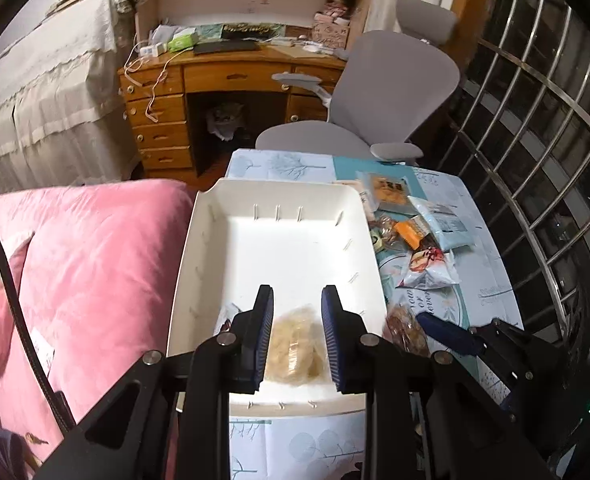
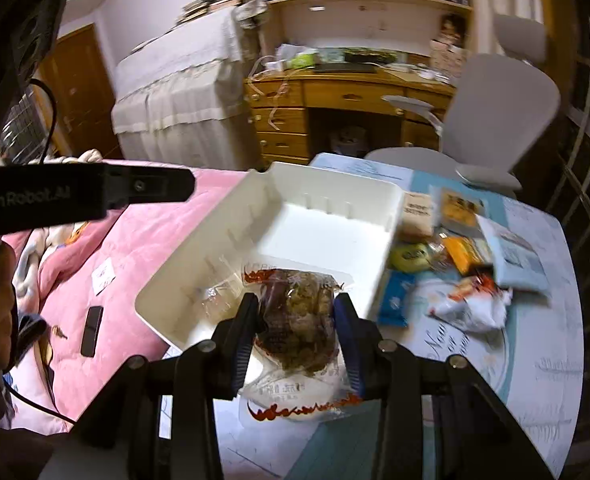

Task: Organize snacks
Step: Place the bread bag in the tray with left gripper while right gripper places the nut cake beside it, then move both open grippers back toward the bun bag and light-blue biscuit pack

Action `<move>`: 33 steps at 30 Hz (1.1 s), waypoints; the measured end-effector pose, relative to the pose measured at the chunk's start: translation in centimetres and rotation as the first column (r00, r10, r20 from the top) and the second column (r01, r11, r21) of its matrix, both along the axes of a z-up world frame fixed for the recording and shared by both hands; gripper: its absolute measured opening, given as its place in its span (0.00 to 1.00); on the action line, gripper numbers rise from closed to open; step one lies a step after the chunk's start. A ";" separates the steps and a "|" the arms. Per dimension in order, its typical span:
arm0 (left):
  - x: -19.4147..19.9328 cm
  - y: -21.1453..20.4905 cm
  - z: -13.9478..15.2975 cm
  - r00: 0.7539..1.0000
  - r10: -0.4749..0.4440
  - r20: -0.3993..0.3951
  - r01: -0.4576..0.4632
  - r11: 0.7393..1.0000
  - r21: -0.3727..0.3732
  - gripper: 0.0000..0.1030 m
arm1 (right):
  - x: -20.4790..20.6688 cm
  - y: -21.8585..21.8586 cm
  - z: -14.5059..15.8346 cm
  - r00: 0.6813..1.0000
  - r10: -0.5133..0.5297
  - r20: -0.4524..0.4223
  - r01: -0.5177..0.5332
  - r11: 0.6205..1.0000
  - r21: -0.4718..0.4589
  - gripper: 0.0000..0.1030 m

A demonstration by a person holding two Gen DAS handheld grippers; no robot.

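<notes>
Right gripper (image 2: 298, 312) pinches a clear packet of brown snack (image 2: 295, 316) above the white tray's (image 2: 223, 240) near corner; left gripper (image 1: 297, 312), pressed together, hangs over a pale pastry (image 1: 295, 350) lying inside.

Patterned table (image 1: 491, 280) under white tray (image 1: 209, 240) and loose snack packets (image 1: 427, 240).
</notes>
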State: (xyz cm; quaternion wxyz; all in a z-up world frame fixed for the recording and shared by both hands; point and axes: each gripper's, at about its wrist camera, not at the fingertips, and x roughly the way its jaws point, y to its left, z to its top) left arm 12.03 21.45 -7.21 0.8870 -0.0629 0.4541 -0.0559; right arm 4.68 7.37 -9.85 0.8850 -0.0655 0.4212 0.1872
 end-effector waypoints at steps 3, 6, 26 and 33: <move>-0.2 0.4 -0.3 1.000 0.021 -0.003 -0.021 1.000 -0.015 0.34 | 0.8 0.6 -0.4 1.000 -0.022 -0.016 0.022 1.000 -0.019 0.41; -0.2 0.5 -0.8 1.000 0.025 -0.019 -0.026 0.999 -0.025 0.51 | 1.2 0.1 -0.6 0.998 -0.045 -0.040 0.046 0.999 0.007 0.55; -1.3 -4.7 -3.0 0.983 -0.145 -0.108 0.143 0.989 -0.028 0.74 | -0.4 -10.0 -4.2 0.861 -0.415 -0.293 0.457 0.885 0.089 0.58; -1.0 -8.1 -4.0 0.965 -0.199 -0.168 0.197 0.980 -0.032 0.76 | -1.8 -16.1 -5.8 0.740 -0.537 -0.406 0.627 0.769 0.126 0.58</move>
